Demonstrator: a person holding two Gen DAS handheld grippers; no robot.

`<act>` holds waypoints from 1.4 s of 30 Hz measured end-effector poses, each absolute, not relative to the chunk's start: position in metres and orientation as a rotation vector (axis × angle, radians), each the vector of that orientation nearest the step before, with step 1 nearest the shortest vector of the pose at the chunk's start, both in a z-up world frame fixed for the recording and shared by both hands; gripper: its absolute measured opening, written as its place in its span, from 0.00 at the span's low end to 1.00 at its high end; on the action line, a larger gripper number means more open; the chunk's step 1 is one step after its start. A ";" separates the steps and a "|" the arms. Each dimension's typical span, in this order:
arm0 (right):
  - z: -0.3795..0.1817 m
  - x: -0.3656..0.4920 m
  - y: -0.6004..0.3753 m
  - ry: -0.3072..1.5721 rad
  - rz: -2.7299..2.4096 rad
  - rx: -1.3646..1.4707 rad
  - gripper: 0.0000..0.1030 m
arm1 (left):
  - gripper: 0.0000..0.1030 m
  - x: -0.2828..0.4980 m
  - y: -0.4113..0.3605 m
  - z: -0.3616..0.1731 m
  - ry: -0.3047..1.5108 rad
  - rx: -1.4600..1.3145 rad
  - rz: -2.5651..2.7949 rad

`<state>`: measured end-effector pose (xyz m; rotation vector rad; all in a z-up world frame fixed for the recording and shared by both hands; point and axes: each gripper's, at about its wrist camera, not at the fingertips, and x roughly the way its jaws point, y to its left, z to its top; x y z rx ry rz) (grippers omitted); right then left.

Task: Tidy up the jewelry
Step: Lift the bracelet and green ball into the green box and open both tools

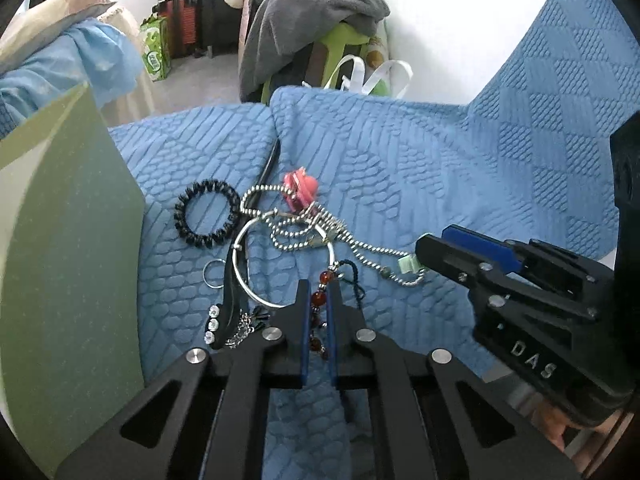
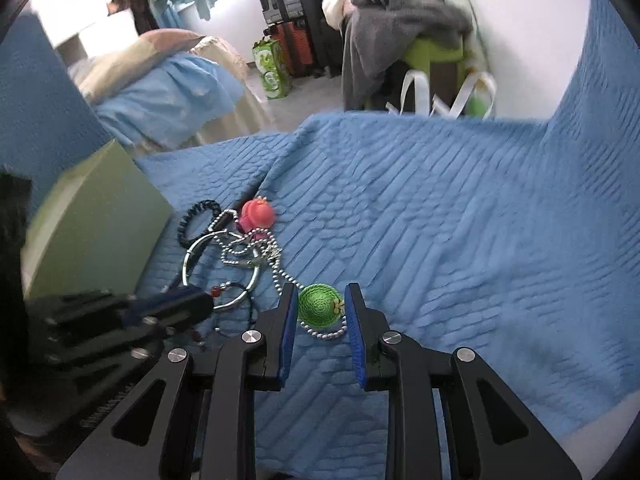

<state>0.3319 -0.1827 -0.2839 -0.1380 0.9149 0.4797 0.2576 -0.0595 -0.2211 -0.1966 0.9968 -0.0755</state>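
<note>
- Nearest the left wrist camera, the left gripper point(image 1: 319, 292) has its jaws drawn narrow, with a string of red beads point(image 1: 319, 300) running between the blue pads; whether the pads actually press the beads cannot be told.
- Beside those beads lies a silver bangle point(image 1: 256, 280), and a dark cord point(image 1: 356, 280) trails off just to the right of the fingers.
- Over on the right, the right gripper point(image 2: 322, 306) stands partly open, its jaws on either side of a green woven ball point(image 2: 320, 305); a gap shows on the right side, so it is not clamped.
- From the green ball a silver bead chain point(image 2: 280, 268) runs back into the tangle of jewelry on the blue quilt point(image 2: 440, 240).
- That tangle holds a pink charm point(image 2: 258, 214) and a black spiral hair tie point(image 1: 207, 213); a small metal ring point(image 1: 214, 274) lies near them.
- A black hair clip with clear stones point(image 1: 218, 320) rests just left of the left gripper.
- A pale green box point(image 1: 72, 260) stands at the left edge of the quilt, near the jewelry.
</note>
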 end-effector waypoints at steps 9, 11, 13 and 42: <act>-0.254 0.315 -0.184 0.925 0.423 -0.034 0.21 | 0.06 0.248 -0.048 -0.184 0.949 -0.230 -0.076; -0.247 0.309 -0.181 0.920 0.410 -0.040 0.21 | 0.06 0.245 -0.043 -0.176 0.946 -0.233 -0.086; -0.240 0.304 -0.178 0.917 0.405 -0.053 0.21 | 0.06 0.239 -0.039 -0.167 0.940 -0.241 -0.093; -0.068 0.264 -0.059 0.647 0.629 -0.073 0.21 | 0.06 0.179 0.065 -0.001 0.682 -0.185 0.013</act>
